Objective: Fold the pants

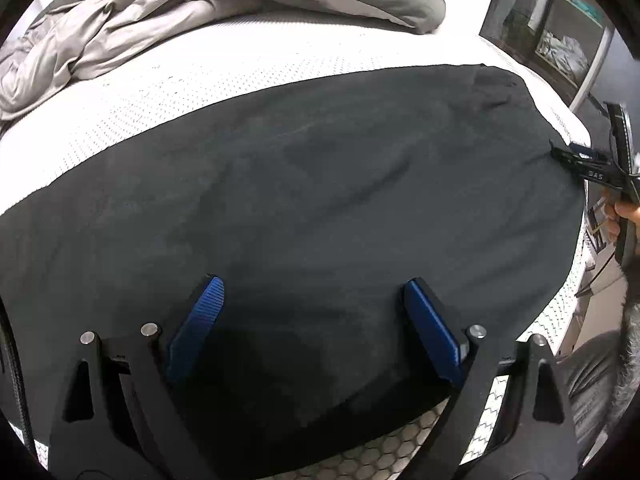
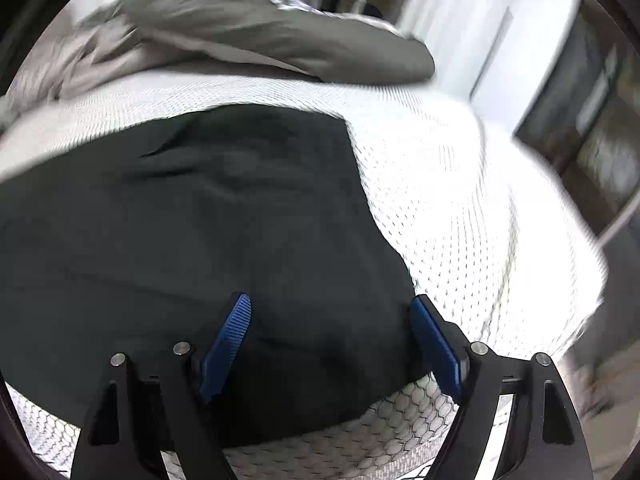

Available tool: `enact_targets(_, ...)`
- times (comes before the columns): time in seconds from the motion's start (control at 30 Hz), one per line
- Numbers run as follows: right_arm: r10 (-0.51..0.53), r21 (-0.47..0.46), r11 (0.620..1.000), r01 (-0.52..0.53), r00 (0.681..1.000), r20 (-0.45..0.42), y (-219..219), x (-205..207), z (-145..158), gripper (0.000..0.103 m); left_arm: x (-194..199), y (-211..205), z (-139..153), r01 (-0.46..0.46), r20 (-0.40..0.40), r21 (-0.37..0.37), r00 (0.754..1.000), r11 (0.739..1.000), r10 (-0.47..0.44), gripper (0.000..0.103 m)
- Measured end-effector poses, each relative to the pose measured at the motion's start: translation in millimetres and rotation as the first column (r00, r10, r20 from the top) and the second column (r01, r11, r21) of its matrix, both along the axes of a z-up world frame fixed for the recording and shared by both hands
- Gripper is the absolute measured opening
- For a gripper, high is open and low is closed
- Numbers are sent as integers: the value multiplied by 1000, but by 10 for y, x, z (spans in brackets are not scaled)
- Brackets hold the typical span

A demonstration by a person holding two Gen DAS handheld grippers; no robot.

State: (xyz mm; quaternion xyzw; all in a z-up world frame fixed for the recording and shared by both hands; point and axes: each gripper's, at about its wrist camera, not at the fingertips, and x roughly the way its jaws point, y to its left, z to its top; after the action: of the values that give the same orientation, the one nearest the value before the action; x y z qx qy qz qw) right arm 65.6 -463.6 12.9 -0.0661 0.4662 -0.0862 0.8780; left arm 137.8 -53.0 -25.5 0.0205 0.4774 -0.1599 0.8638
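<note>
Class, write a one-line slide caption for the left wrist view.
Open left gripper above dark pants spread on a white mattress, rumpled grey bedding behind.

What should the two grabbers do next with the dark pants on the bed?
Probably lower each gripper to a near edge of the pants and close. Both the left gripper and right gripper hover with jaws open and empty, while the pants lie flat on the white mattress.
</note>
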Motion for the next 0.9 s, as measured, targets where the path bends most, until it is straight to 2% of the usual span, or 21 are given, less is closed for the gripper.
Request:
enact_targets(0.03, -13, 31, 999, 12, 1000, 6, -35, -28, 18, 82, -6, 9, 14, -11, 3, 10, 1000, 1000, 11, 91)
enact_targets(0.1, -10, -26, 1000, 11, 999, 36, 120, -85, 139, 82, -57, -7, 103, -42, 15, 21, 999, 999, 42, 87)
enact_targets(0.17, 67, -42, 997, -64, 995, 75, 406, -51, 312, 82, -194, -85, 224, -34, 42, -14, 999, 999, 34, 85)
enact_targets(0.23, 156, 6, 987, -158, 984, 89, 668, -27, 381, 84, -323, -242, 329, 29, 68, -53, 997, 998, -25, 85)
enact_targets(0.33, 317, 61, 945, -321, 946, 65, 1302, -46, 302, 84, -380, -435, 248, 95, 43, -44, 995, 994, -94, 85)
enact_targets(0.4, 409, 80, 909, -410, 912, 26, 1660, -66, 172, 84, -396, -529, 108, 119, 18, 7, 993, 993, -119, 86)
enact_targets(0.47, 472, 21, 882, -471, 881, -37, 1886, -66, -38, 84, -422, -479, 83, 115, 29, 30, 993, 993, -116, 89)
enact_targets(0.5, 473, -16, 880, -475, 879, -58, 1891, -56, -129, 84, -423, -389, 93, 94, 25, 33, 995, 995, -95, 89)
enact_targets(0.53, 455, -11, 889, -457, 888, -68, 1815, -36, -178, 85, -426, -292, 99, 72, 20, 36, 997, 997, -73, 89)
enact_targets(0.6, 369, -27, 928, -371, 927, -62, 1547, 4, -153, 88, -456, -24, 103, 25, 5, 42, 1000, 999, -25, 89)
enact_targets(0.7, 216, -172, 960, -220, 976, -42, 1173, 20, -146, 94, -471, 508, 101, -52, 12, 59, 999, 997, 51, 90)
enact_targets(0.73, 189, -184, 964, -192, 981, -38, 1046, -1, -109, 95, -493, 782, 83, -105, 17, 72, 994, 992, 104, 91)
enact_targets(0.8, 114, -179, 977, -117, 993, -28, 819, 66, -36, 96, -578, 1135, 44, -183, 20, 80, 983, 980, 182, 91)
enact_targets(0.9, 67, -117, 991, -67, 998, 1, 806, 71, 69, 96, -734, 1551, 74, -265, 25, 30, 964, 964, 265, 90)
